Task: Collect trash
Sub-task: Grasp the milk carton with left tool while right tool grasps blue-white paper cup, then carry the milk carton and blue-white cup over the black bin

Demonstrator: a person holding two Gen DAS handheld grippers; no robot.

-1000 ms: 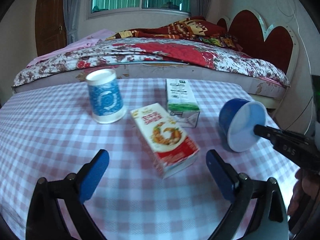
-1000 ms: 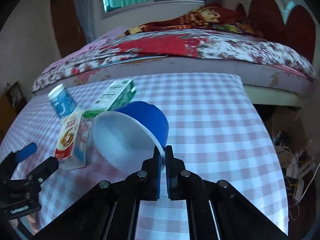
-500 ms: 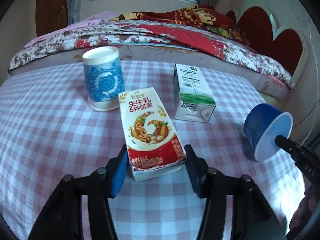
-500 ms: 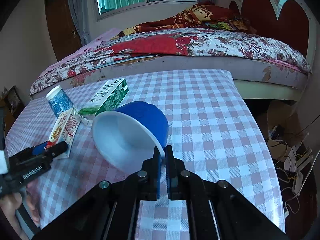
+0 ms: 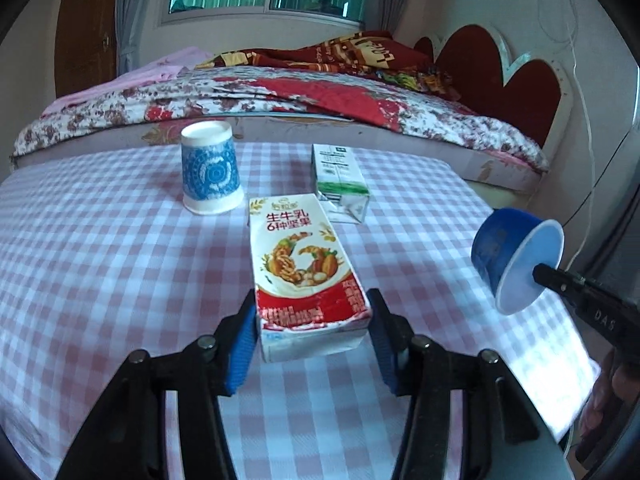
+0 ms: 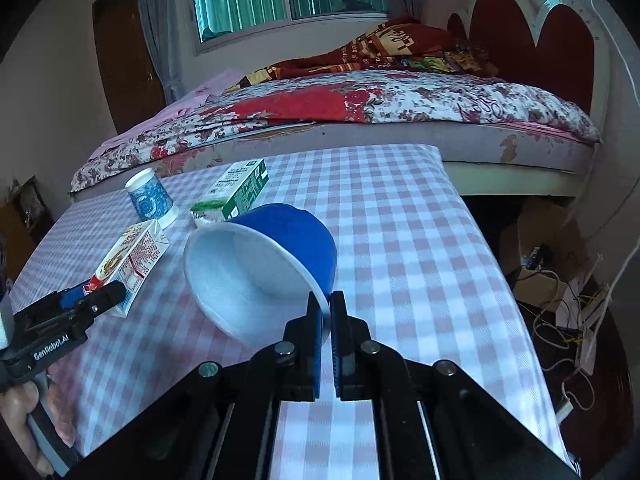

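A second ago wide open short of it, the left gripper [image 5: 312, 332] now clamps the near end of the red-and-white milk carton [image 5: 304, 268] lying on the checked table [image 5: 100, 264]. To its right, the right gripper [image 6: 325, 312] pinches the rim of a blue bowl [image 6: 264, 264]. Beyond stand an upturned paper cup [image 5: 210, 174] and a green carton [image 5: 340, 184], near the bed [image 5: 320, 100].

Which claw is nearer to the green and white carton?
Left. The left claw grips the red carton just before the green carton; the right claw, holding the blue bowl, sits farther aside.
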